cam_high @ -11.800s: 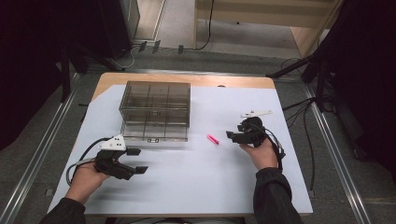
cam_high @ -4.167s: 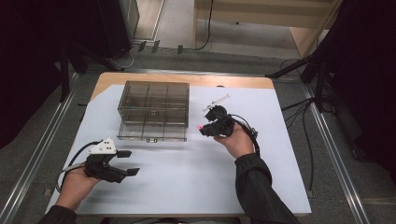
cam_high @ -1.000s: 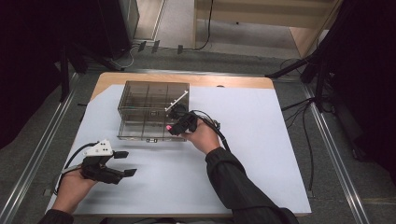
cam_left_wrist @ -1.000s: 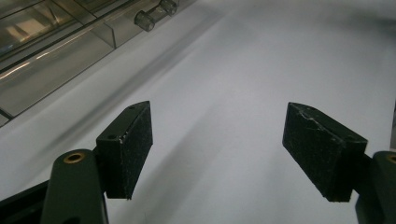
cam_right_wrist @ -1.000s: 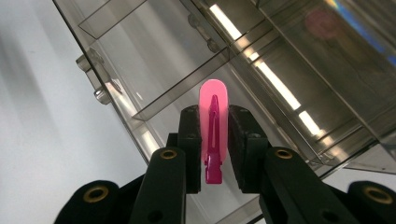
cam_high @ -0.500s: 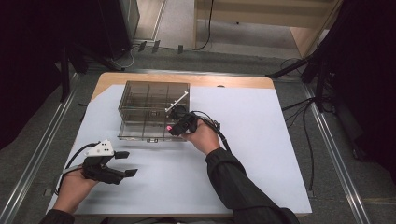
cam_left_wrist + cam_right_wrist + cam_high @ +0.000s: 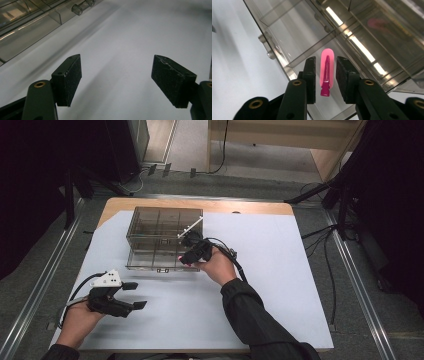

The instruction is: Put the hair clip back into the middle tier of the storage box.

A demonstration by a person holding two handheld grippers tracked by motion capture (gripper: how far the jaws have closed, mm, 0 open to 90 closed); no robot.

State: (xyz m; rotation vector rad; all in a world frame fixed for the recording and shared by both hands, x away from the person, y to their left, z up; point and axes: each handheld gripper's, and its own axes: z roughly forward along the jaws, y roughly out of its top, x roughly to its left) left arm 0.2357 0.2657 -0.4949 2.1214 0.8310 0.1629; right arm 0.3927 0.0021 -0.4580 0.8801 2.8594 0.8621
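Observation:
A pink hair clip (image 7: 327,70) stands upright between the pads of my right gripper (image 7: 325,80). The jaws have just been opening, and a thin gap shows on each side of the clip, so the pads do not press it. Gripper and clip hang over a front compartment of the clear smoky plastic box (image 7: 367,37). In the high view the right gripper (image 7: 186,256) is at the box's (image 7: 150,227) front right edge, with a pink speck of the clip (image 7: 179,258) at its tip. My left gripper (image 7: 136,295) rests open near the front left, its pads (image 7: 68,77) wide apart over bare white sheet.
The box (image 7: 25,22) has several divided compartments and sits at the back left of the white sheet (image 7: 280,270). A white stick (image 7: 190,227) juts up from the right gripper. Cables trail from both grippers. Metal rails (image 7: 355,285) run along both sides of the table.
The right hand has carried the pink clip from the right part of the table to the box's front edge. Over the last second neither hand has shifted.

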